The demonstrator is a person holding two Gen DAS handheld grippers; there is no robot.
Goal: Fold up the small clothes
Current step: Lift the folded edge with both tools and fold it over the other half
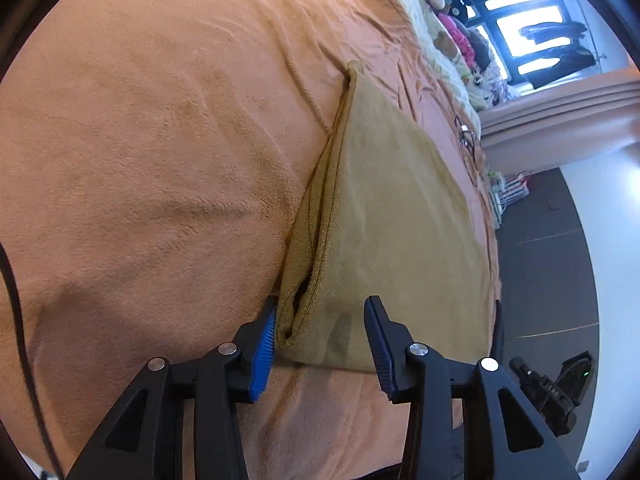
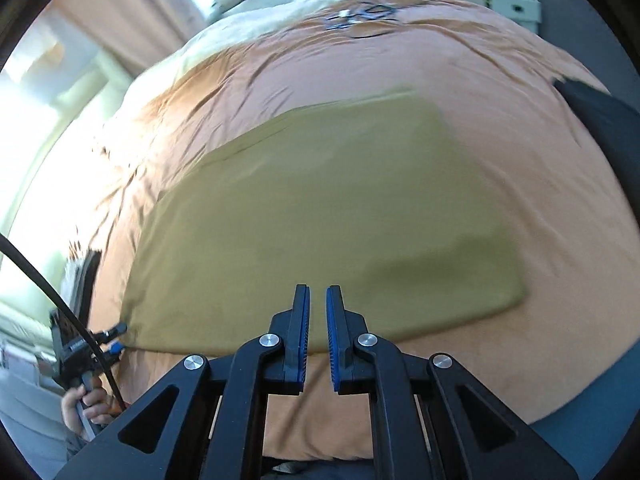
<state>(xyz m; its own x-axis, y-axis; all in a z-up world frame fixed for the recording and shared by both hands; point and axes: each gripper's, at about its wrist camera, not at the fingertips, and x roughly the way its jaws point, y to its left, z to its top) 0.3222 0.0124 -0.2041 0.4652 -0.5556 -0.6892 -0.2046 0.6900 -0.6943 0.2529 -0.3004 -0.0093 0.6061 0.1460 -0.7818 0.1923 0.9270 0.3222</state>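
Now my left gripper [image 1: 320, 324] stands apart around the folded mustard terry cloth's [image 1: 392, 216] corner, gripping nothing. My right gripper [image 2: 317, 300] hangs nearly closed, empty; I'd align edges before pressing flat.

Olive-tan terry cloth [image 1: 384, 216], folded over into a rough rectangle, lies flat on my orange fleece blanket [image 1: 152, 152]. Layered open edges run down the cloth's left side in my left view, gaping slightly at the near corner. In my right view the cloth [image 2: 320, 208] looks smooth, corners rounded, nearest edge blurred.
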